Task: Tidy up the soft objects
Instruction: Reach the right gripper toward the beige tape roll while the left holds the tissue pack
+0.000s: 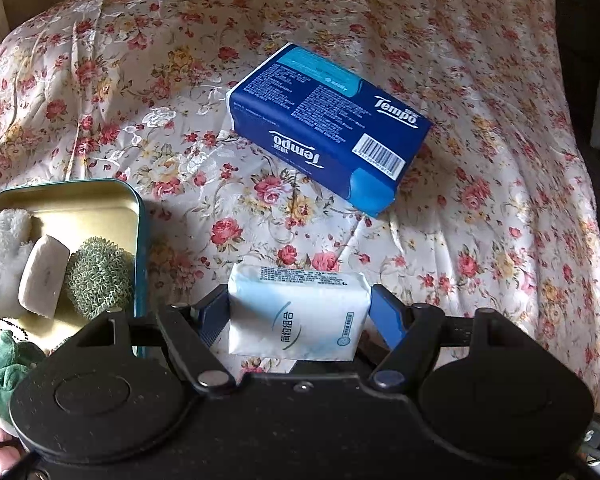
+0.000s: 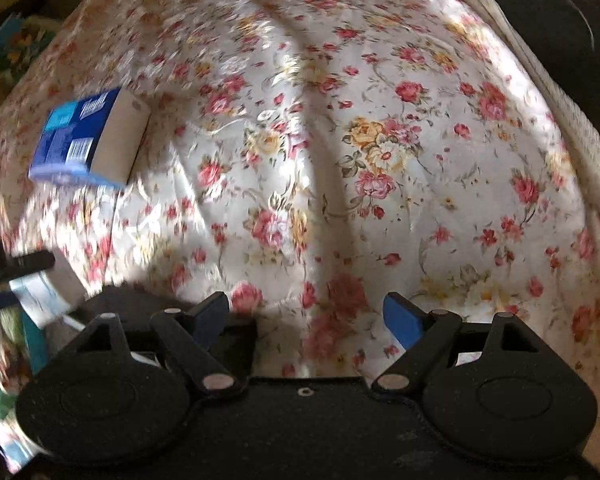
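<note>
both jaws differ: left gripper (image 1: 299, 312) clamps the white tissue pack (image 1: 296, 312), right gripper (image 2: 307, 316) gapes empty

L claw (image 1: 300, 316) clamped on pack, R claw (image 2: 306, 316) open, empty.

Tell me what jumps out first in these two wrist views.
The left gripper is clamped on a white tissue pack low in the left wrist view. Beyond it a dark blue Tempo tissue pack lies on the floral quilt. At the left, a teal tin holds a green scrubber and a white bar. The right gripper hangs open over bare quilt.
</note>
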A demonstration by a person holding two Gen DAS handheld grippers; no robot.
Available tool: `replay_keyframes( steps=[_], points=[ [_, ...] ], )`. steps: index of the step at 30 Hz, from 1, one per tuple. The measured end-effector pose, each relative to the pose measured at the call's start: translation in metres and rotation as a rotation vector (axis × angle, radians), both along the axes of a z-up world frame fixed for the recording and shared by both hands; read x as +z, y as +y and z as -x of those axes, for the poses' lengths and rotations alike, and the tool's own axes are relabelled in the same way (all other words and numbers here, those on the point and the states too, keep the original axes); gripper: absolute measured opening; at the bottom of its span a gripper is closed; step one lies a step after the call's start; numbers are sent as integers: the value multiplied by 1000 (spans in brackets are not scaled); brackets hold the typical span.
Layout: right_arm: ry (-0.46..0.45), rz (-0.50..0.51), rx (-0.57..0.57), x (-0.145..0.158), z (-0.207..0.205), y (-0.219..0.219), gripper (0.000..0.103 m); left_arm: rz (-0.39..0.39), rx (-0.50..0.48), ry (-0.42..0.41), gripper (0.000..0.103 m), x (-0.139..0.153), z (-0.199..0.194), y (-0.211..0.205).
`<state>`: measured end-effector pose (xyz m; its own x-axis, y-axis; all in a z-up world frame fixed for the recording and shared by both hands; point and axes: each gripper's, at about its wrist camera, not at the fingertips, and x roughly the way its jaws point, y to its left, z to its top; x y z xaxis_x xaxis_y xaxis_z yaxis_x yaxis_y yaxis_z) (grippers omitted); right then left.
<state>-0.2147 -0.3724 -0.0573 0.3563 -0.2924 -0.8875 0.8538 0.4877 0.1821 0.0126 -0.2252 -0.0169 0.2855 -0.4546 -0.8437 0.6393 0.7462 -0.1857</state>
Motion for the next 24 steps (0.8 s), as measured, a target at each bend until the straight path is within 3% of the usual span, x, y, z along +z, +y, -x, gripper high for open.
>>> replay_keyframes(
  steps=[3,8,11,24],
  points=[
    [71,60,44,1,-5,8,85,6,-2,15,69,2,0,2],
    [118,44,98,-5,-14,13,85,25,-22,42,69,9,2,9],
    [170,85,129,-9,-25,22,85,35,-31,56,69,12,4,15],
    [84,3,137,-17,-56,18,85,38,-33,43,69,26,7,47]
  ],
)
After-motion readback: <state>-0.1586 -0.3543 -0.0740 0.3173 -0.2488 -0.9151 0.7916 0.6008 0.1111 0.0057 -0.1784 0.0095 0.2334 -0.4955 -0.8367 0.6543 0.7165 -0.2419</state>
